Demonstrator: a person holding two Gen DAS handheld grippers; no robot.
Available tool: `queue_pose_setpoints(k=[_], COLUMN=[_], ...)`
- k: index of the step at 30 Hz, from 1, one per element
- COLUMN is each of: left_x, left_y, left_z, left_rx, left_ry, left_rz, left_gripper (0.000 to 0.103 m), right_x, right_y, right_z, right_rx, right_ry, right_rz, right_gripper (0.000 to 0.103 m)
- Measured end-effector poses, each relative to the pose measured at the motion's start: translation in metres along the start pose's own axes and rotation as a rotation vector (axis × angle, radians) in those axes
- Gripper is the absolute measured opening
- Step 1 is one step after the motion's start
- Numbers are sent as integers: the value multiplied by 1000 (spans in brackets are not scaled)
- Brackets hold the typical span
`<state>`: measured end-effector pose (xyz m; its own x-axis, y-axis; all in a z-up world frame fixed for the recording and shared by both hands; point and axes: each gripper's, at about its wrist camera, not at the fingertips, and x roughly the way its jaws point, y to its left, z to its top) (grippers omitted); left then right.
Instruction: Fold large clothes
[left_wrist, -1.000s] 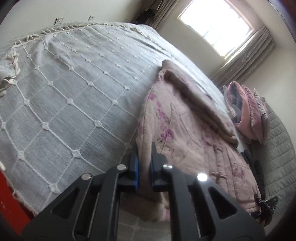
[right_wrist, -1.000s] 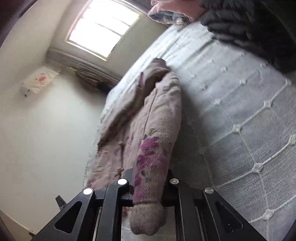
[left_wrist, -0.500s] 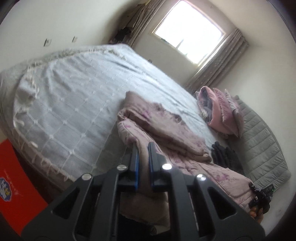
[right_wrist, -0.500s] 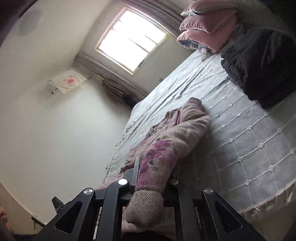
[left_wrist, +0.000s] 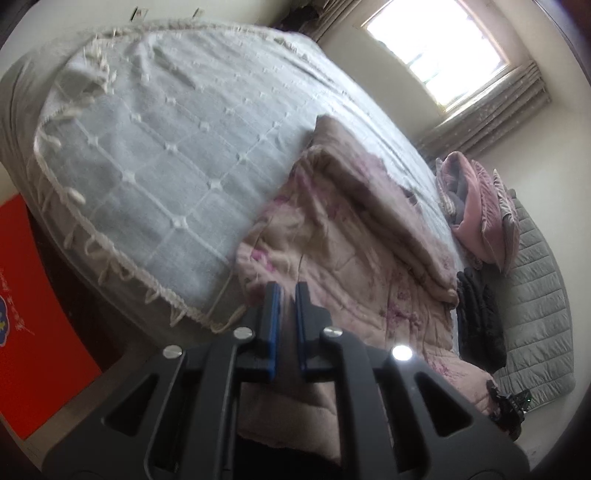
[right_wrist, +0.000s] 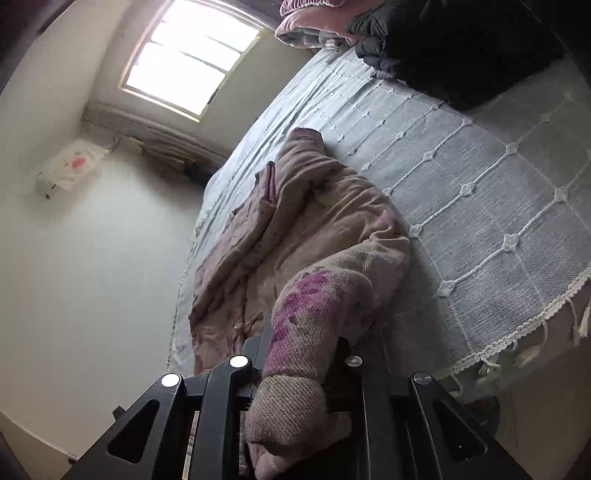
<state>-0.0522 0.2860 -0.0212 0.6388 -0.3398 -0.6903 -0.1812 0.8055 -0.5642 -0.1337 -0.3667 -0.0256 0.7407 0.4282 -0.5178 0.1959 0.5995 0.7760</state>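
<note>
A: How far along was the fold?

B: Barely begun, by my reading. The padded floral coat (left_wrist: 354, 236) lay rumpled along the bed (left_wrist: 155, 147), one layer thrown loosely over another, with no neat edges anywhere. Squaring it up and the real folds were all left to do.

A: And the tools?

B: The right tool (right_wrist: 301, 354) was clamped on a thick cuffed end of the coat (right_wrist: 295, 317), which bulged out between its fingers toward the camera. The left tool (left_wrist: 286, 295) had its blue pads (left_wrist: 275, 314) nearly together; pink fabric showed just beneath and beyond them, but I could not tell whether any was pinched.

A: Where was the coat relative to them?

B: It ran away from both tools across the grey bedspread, its near end at the bed's edge. A black garment (right_wrist: 461, 48) and pink bedding (left_wrist: 476, 210) sat apart from it.
</note>
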Motion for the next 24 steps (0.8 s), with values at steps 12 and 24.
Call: queue_pose_setpoints(k=[12,24], left_x=[23,26], left_y=[-18,70], left_z=[14,-48], left_rx=[94,-192], left_ry=[11,264], left_rz=[22,32], left_gripper=[15,65], right_x=[30,69], right_y=[29,59], right_z=[27,60], right_rx=[-25,-106], right_ry=[-56,-65], right_rz=[82,93], right_gripper=[18,18])
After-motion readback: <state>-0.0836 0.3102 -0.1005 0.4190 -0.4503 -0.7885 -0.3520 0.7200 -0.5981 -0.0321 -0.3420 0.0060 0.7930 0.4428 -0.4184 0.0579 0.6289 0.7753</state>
